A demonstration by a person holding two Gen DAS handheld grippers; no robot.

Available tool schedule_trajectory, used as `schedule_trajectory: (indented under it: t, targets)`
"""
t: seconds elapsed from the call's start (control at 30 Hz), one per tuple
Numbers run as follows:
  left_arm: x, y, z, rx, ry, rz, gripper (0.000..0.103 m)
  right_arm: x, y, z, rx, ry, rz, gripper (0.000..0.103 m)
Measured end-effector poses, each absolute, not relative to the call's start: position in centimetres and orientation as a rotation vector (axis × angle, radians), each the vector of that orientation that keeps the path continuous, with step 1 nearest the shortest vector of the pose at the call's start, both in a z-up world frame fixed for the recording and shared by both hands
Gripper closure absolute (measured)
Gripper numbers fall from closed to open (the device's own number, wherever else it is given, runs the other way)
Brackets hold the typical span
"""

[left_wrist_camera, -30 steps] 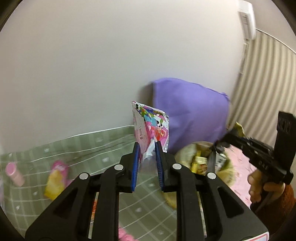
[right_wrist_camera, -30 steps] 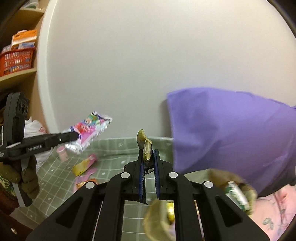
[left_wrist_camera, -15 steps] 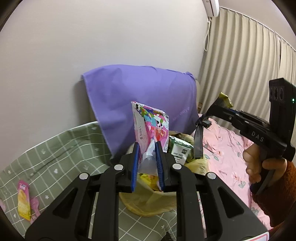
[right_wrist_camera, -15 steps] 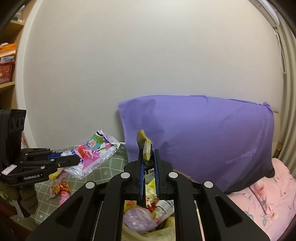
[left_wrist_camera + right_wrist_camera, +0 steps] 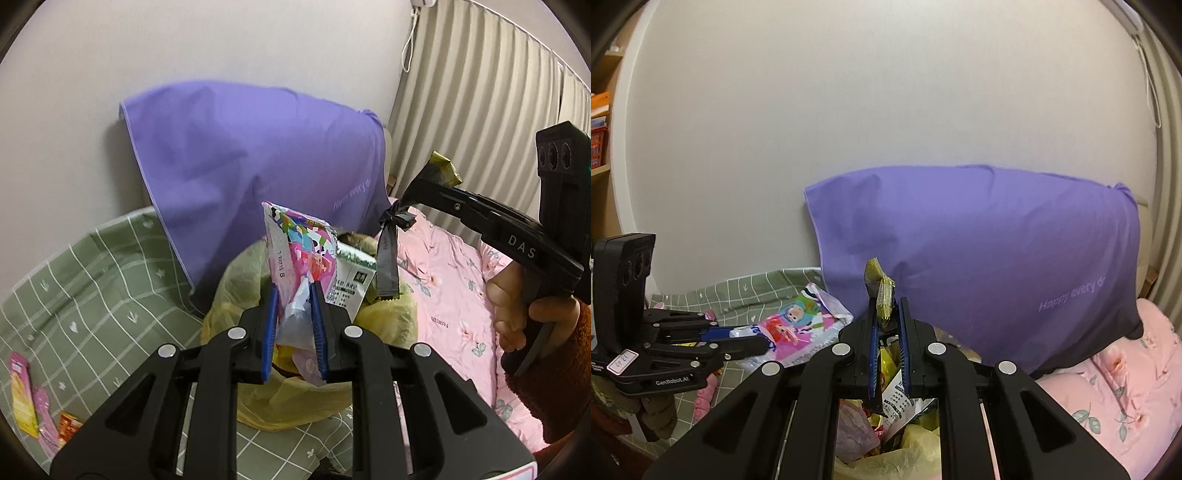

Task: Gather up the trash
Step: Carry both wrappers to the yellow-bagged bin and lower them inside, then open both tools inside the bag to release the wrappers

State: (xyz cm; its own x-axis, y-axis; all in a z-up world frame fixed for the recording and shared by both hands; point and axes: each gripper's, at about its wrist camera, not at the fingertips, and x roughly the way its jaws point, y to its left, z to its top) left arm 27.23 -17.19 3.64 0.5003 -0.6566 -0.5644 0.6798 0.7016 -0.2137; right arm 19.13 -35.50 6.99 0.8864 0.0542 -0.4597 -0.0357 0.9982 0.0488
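Note:
My left gripper (image 5: 293, 291) is shut on a pink cartoon snack wrapper (image 5: 301, 254) and holds it upright over the open yellow trash bag (image 5: 295, 398). The same gripper (image 5: 753, 338) and wrapper (image 5: 798, 325) show at the left in the right wrist view. My right gripper (image 5: 886, 306) is shut on a small olive-gold wrapper (image 5: 881, 291), above the bag's contents (image 5: 890, 406). It appears in the left wrist view (image 5: 417, 184) to the right of the bag, with the olive-gold wrapper (image 5: 443, 170) at its tip.
A purple pillow (image 5: 258, 158) leans on the wall behind the bag. A green checked blanket (image 5: 81, 317) carries loose wrappers (image 5: 26, 402) at the far left. A pink floral sheet (image 5: 454, 295) lies to the right, curtains (image 5: 480, 92) beyond.
Both grippers have swung right, from the green blanket toward the trash bag, and come lower and closer over it. Each still holds its wrapper.

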Motion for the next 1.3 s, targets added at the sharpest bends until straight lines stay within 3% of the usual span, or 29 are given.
schedule_trajectory:
  t: [0.4, 0.83, 0.93, 1.07, 1.13, 1.2, 1.3]
  targets:
    - [30.2, -22.2, -4.7, 0.17, 0.906, -0.824, 0.087, 24.2, -36.2, -1.9, 0.002, 0.724, 0.109, 0.092]
    - [28.6, -22.8, -4.1, 0.117, 0.893, -0.896, 0.088, 21.2, -38.3, -2.9, 0.071, 0.746, 0.094, 0.092]
    - [28.1, -21.8, -3.0, 0.094, 0.874, -0.897, 0.08, 20.8, -38.3, -2.5, 0.075, 0.73, 0.089, 0.092]
    - [27.6, -20.8, -2.2, 0.078, 0.847, -0.879, 0.062, 20.7, -38.3, -2.2, 0.091, 0.717, 0.082, 0.091]
    - [27.3, -20.0, -1.9, 0.07, 0.833, -0.87, 0.059, 20.7, -38.2, -2.1, 0.086, 0.715, 0.07, 0.087]
    - [27.2, -19.4, -1.4, 0.061, 0.826, -0.857, 0.055, 20.8, -38.0, -2.1, 0.077, 0.717, 0.064, 0.069]
    - [27.0, -17.6, -0.9, 0.04, 0.807, -0.815, 0.053, 20.8, -37.7, -2.0, 0.061, 0.711, 0.044, 0.066]
